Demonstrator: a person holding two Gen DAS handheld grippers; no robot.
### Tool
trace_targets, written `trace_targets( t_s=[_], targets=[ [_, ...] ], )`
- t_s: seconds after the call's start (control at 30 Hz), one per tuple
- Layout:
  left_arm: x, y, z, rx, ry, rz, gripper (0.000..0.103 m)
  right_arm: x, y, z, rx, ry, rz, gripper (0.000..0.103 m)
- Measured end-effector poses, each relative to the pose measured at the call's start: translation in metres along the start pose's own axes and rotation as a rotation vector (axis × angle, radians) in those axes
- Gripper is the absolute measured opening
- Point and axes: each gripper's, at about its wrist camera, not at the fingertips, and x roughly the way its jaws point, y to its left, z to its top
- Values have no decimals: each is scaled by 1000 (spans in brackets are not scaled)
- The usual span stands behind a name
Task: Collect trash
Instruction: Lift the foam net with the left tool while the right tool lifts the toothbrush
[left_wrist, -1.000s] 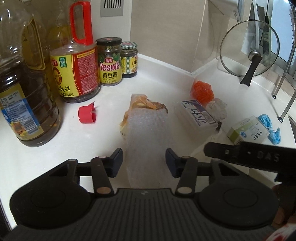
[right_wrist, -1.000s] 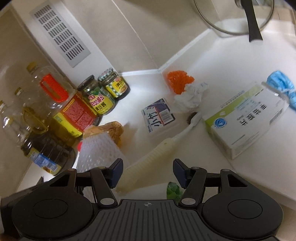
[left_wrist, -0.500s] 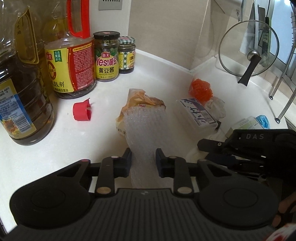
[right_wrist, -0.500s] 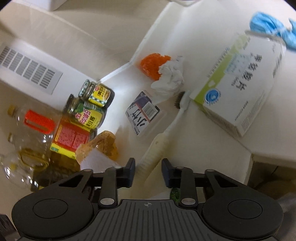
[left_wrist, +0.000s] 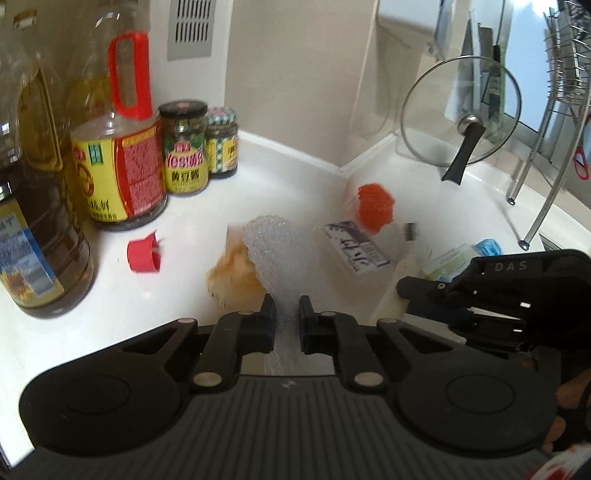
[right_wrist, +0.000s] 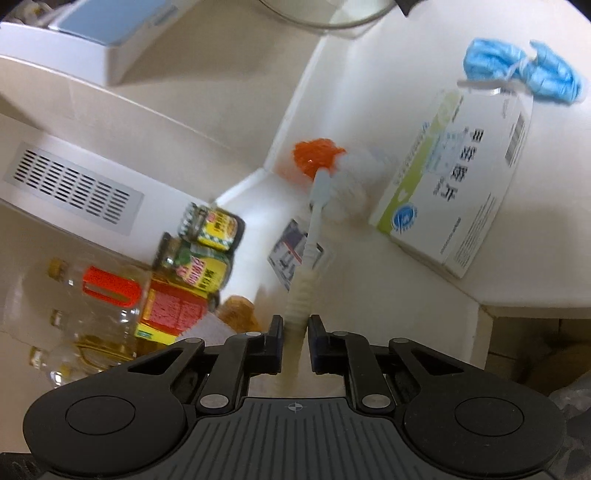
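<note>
My left gripper (left_wrist: 287, 320) is shut on a sheet of bubble wrap (left_wrist: 275, 254) and holds it lifted over the white counter (left_wrist: 288, 173); an orange-brown bag (left_wrist: 232, 277) hangs beside it. My right gripper (right_wrist: 296, 341) is shut on the handle of a white toothbrush (right_wrist: 312, 236), raised off the counter. The right gripper also shows in the left wrist view (left_wrist: 480, 295). On the counter lie an orange net ball (left_wrist: 375, 206), a small clear packet with a barcode (left_wrist: 354, 247), a red cap (left_wrist: 144, 254), a white-green box (right_wrist: 461, 181) and a blue glove (right_wrist: 524, 70).
Oil bottles (left_wrist: 122, 147) and two jars (left_wrist: 184, 147) stand at the back left. A glass pot lid (left_wrist: 461, 110) leans in the back corner. A metal rack (left_wrist: 546, 147) stands at the right. The counter edge (right_wrist: 517, 306) drops off at the right.
Both grippers have closed: the left on the bubble wrap, the right on the toothbrush. Both have lifted their loads off the counter, and the right view has tilted.
</note>
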Motion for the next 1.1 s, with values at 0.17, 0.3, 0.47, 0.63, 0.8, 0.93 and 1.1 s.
trace_targets(
  t_s=[0.17,0.3,0.47,0.63,0.8,0.93,1.1],
  targets=[
    [-15,-7,6,22,-52,-4,10,-25,8,4,-37,-54,28,12],
    [-25,-14,5,31,-66,-2,10,-41,9,4,-54,-63,33,12],
    [-38,-21,-7,13,-59,23,10,-49,1,-4,-120,-24,-5,12],
    [-48,-22,-19,-9,-34,39,10,-46,-3,-18,-213,45,-53,11],
    [-46,-20,-25,-40,-15,55,10,-36,0,-24,-302,76,-95,12],
    [-43,-20,-22,-29,-16,67,10,-23,0,-18,-307,127,-128,12],
    [-36,-19,-15,-18,-15,66,10,-12,-1,-17,-314,148,-149,13]
  ],
)
